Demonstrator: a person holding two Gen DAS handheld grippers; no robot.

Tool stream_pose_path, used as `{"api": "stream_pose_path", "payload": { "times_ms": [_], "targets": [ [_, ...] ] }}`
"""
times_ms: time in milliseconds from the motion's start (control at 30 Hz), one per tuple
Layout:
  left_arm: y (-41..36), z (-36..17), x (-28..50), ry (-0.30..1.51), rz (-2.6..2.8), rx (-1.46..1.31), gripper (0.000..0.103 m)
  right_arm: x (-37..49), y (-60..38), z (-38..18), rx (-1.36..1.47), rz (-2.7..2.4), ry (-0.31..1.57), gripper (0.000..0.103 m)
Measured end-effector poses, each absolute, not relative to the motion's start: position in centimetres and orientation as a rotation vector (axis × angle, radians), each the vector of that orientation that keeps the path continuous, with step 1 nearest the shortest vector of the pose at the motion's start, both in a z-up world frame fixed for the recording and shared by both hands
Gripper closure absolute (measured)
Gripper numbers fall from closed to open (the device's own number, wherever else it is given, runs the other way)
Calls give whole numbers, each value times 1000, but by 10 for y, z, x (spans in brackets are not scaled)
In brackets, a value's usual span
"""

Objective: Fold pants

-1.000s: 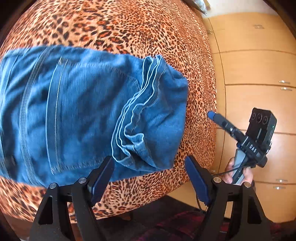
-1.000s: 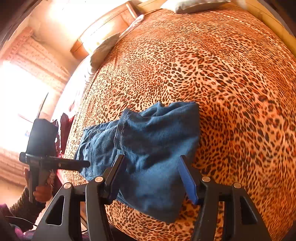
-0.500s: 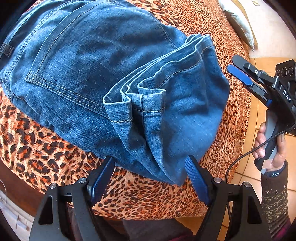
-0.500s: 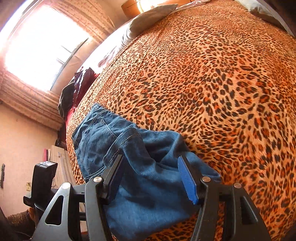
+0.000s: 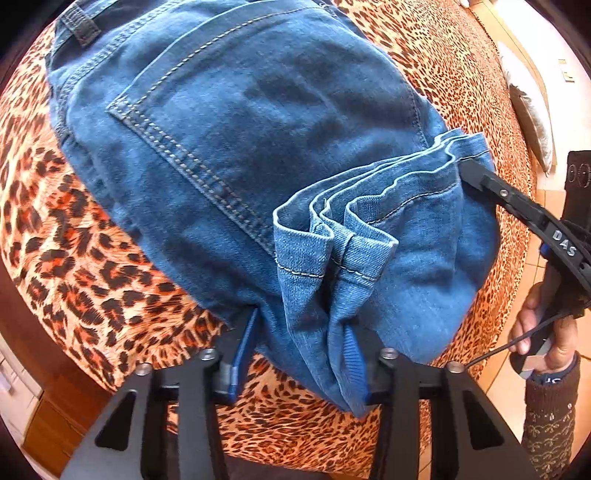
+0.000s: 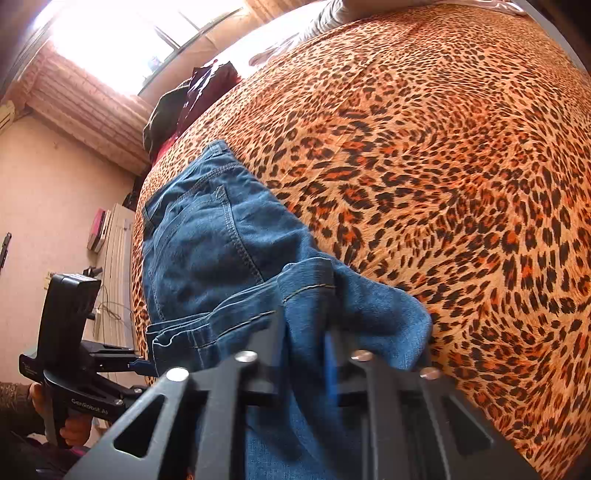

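Your folded blue jeans point(image 5: 240, 122) lay on the leopard-print bedspread point(image 5: 74, 266), near its front edge, back pocket facing up and the stacked leg hems point(image 5: 332, 236) doubled over on top toward you. Your left gripper point(image 5: 301, 350) had just been closing and its blue pads pinched a bunched thickness of denim at the near fold, so the jaws stood narrowed but not fully together, fabric clamped between them. Your right gripper point(image 6: 304, 354) had also just been closing; in its own view the jaws were nearly together with a ridge of denim squeezed between them, slightly blurred. In the left wrist view, that right gripper's tip reached into the hem stack at the far right corner, with your right hand point(image 5: 543, 332) on the handle. In the right wrist view, your left hand point(image 6: 70, 424) held the other handle at the bed's edge. Dark clothes point(image 6: 184, 99) lay far off by the window point(image 6: 122, 33).
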State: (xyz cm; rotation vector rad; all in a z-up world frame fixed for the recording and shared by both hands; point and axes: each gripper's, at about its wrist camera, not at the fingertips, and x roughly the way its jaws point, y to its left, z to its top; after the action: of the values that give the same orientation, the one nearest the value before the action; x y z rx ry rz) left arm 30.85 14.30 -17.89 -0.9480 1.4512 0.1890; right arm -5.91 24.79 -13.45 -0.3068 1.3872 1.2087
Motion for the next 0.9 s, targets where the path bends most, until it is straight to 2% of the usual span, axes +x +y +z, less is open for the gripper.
{"api": "stream_pose_path", "payload": {
  "times_ms": [33, 67, 100, 200, 333, 400, 500, 567, 633, 667, 900],
  "targets": [
    [142, -179, 302, 1449, 166, -1006, 87, -62, 249, -127, -286, 1262, 1396, 92],
    [136, -183, 294, 1449, 139, -1088, 94, -65, 250, -117, -266, 1323, 1401, 92],
    [131, -185, 287, 1447, 114, -1152, 96, -70, 251, -108, -257, 1381, 1400, 92],
    [116, -195, 278, 1471, 166, -1120, 95, -75, 264, -102, -329, 1410, 1386, 91],
    [116, -199, 276, 1448, 180, -1205, 94, -64, 277, -153, -513, 1170, 1434, 86],
    [115, -191, 273, 1437, 169, -1182, 94, -63, 275, -159, -498, 1161, 1431, 84],
    [117, -172, 269, 1394, 135, -1170, 93, -63, 265, -143, -433, 1178, 1407, 76],
    [117, -159, 274, 1360, 126, -1117, 82, -57, 255, -131, -384, 1195, 1390, 67],
    [117, -149, 280, 1338, 163, -1071, 49, -49, 243, -121, -341, 1181, 1382, 61],
    [120, -146, 281, 1324, 173, -1064, 44, -44, 237, -116, -316, 1175, 1383, 61],
    [139, -141, 296, 1322, 162, -1076, 38, -32, 191, -101, -218, 1125, 1408, 57]
  ]
}}
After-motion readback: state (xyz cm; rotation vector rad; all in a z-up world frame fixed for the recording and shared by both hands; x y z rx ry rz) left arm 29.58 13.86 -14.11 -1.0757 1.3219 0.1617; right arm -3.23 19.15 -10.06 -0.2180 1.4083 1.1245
